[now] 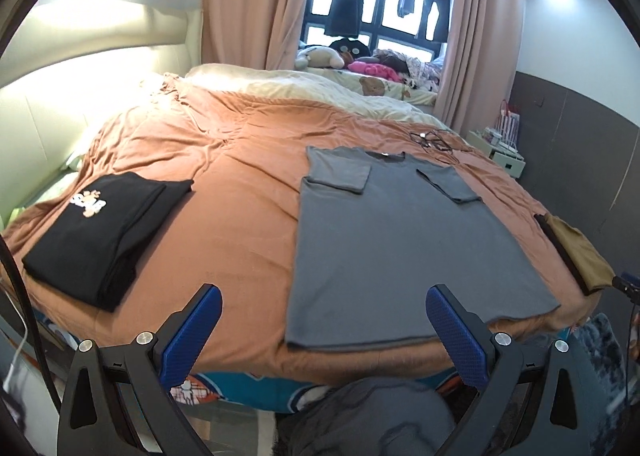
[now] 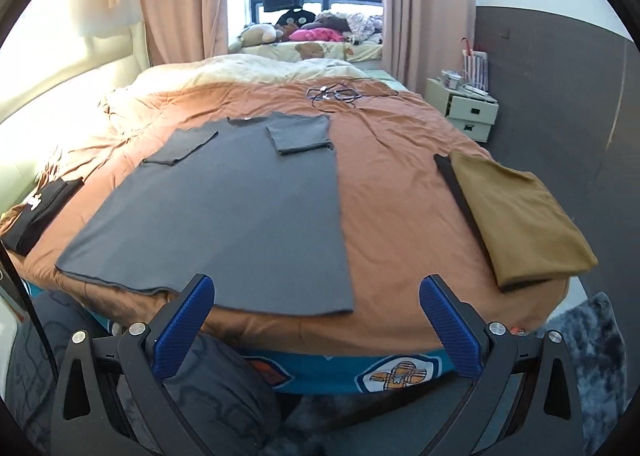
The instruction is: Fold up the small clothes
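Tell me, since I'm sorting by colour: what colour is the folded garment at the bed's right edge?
Mustard brown with a black strip along its left side; clearest in the right wrist view.

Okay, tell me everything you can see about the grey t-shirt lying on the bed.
The grey t-shirt lies flat on the orange bedspread, collar toward the window, hem at the near edge of the bed. It looks like soft, plain knit fabric, smooth with few wrinkles. Both short sleeves are folded inward onto the chest. A dark neck label shows at the collar. Nothing rests on it, and neither open gripper touches it. The folded black garment lies apart to one side, the folded mustard one to the other.
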`<action>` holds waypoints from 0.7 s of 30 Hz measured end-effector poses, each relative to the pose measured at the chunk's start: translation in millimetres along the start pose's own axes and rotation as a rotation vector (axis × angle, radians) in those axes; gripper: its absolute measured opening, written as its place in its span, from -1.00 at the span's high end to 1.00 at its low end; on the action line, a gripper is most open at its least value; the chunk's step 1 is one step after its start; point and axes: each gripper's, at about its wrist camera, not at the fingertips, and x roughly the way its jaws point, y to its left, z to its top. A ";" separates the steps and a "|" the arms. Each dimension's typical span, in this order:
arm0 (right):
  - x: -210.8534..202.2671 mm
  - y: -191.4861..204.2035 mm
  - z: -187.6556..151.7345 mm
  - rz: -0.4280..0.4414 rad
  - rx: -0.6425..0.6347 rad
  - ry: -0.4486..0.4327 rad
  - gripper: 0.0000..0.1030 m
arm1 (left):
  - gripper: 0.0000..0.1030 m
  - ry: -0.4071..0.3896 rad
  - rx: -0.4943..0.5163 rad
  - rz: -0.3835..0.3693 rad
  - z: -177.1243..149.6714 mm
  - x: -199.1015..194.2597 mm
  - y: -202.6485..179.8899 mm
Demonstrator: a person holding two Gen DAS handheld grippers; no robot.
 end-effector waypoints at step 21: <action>18.4 -1.6 -18.7 -0.004 0.040 0.063 -1.00 | -0.99 0.126 -0.069 -0.045 -56.1 54.1 30.9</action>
